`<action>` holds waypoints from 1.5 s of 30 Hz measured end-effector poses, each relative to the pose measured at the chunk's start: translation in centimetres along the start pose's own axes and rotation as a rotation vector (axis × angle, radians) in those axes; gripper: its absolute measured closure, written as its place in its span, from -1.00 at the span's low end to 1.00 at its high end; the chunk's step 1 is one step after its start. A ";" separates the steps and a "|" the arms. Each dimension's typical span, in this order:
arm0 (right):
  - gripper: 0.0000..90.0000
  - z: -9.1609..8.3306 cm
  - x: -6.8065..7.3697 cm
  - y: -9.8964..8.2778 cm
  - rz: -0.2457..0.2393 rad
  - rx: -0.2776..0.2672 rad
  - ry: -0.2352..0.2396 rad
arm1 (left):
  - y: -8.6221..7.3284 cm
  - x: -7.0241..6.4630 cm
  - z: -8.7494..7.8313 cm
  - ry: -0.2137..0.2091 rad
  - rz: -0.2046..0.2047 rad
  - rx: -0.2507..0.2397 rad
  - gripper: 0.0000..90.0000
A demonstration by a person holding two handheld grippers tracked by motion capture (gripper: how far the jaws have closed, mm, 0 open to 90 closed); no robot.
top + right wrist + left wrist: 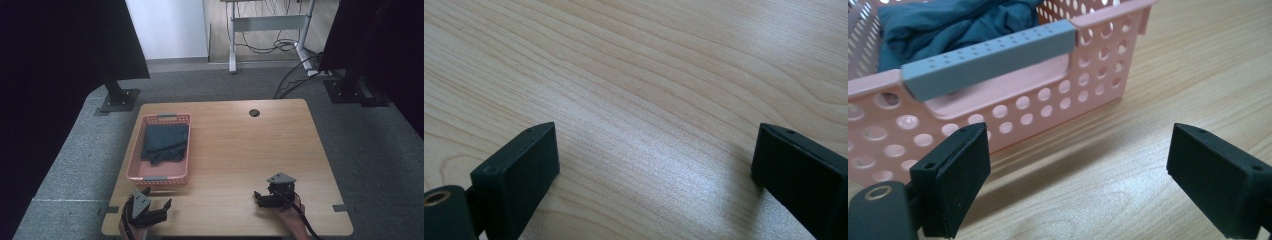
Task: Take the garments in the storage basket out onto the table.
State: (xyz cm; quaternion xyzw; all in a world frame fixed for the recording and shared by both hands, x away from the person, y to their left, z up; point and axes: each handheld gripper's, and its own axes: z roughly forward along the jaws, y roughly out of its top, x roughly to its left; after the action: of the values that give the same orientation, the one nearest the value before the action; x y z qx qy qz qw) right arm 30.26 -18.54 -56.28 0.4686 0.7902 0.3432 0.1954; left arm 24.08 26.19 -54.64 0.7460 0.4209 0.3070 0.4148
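Observation:
A pink perforated basket (134, 162) with grey handles stands on the left half of the wooden table (240, 150). A dark teal cloth (165, 142) lies crumpled inside it. My left gripper (157, 205) rests near the table's front edge just below the basket, open, with nothing between its jaws. In the left gripper view the basket's near wall (1048, 107) and grey handle (988, 57) stand close ahead, with the cloth (948, 22) behind. My right gripper (265, 196) sits at the front right of the table, open over bare wood (654, 125).
A round black cable hole (254, 112) lies near the table's far edge. Dark stands (117, 95) and black panels flank the table on grey carpet. A desk frame with cables (270, 30) stands beyond.

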 end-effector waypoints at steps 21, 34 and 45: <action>-0.97 0.1 0.1 0.0 -0.017 0.009 0.014 | -0.1 1.1 -0.6 0.057 -0.047 -0.014 -0.78; -0.97 0.0 0.1 0.0 -0.016 0.008 0.012 | 0.8 0.4 -0.8 0.072 -0.036 -0.028 -0.78; -0.97 0.0 0.2 0.0 -0.022 0.008 0.019 | 1.7 -0.1 -0.9 0.077 -0.024 -0.039 -0.78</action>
State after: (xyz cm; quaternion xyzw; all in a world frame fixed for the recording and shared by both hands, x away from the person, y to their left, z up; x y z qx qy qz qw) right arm 30.17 -18.38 -56.32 0.4575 0.7985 0.3421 0.1897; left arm 23.95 25.95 -52.73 0.7204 0.4395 0.3387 0.4162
